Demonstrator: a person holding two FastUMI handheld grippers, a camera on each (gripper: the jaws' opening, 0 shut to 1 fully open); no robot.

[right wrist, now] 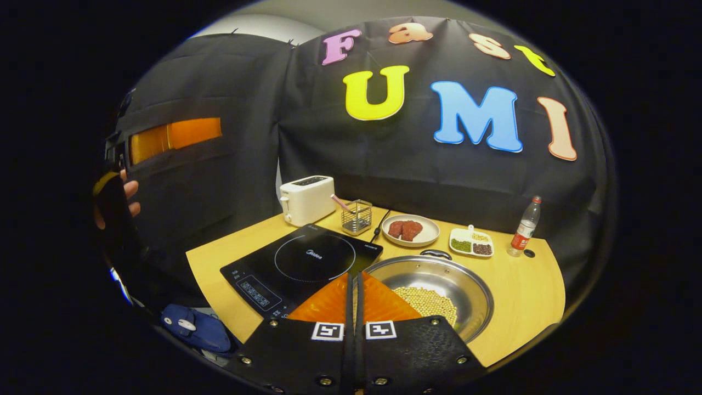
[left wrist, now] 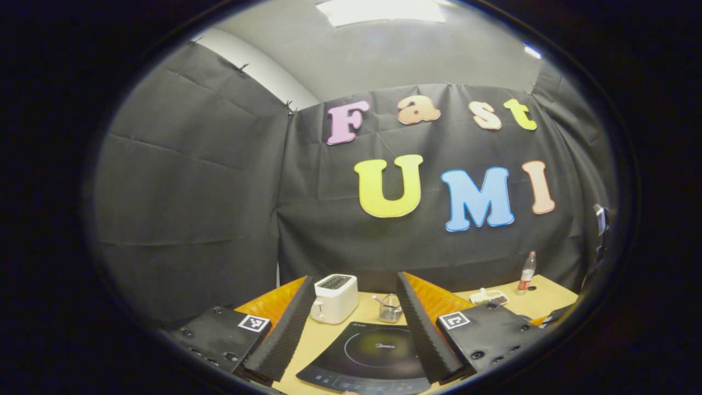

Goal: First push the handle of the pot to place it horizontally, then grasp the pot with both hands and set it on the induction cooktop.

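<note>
The left gripper view sits low and close over the near edge of the bench (left wrist: 323, 340), tilted up, so the booth wall and ceiling take most of it; the cooktop (left wrist: 373, 356) lies right below, between the left claw's (left wrist: 351, 329) spread fingers. The right gripper view looks from higher and farther back, down across the bench (right wrist: 526, 285) from its near right side, over the right claw (right wrist: 351, 291) with fingers together. Both views share the cooktop (right wrist: 301, 263), toaster (left wrist: 334, 298) (right wrist: 307, 200), wire cup (left wrist: 389, 308) (right wrist: 356, 216), bottle (left wrist: 527, 271) (right wrist: 525, 227) and back wall.
</note>
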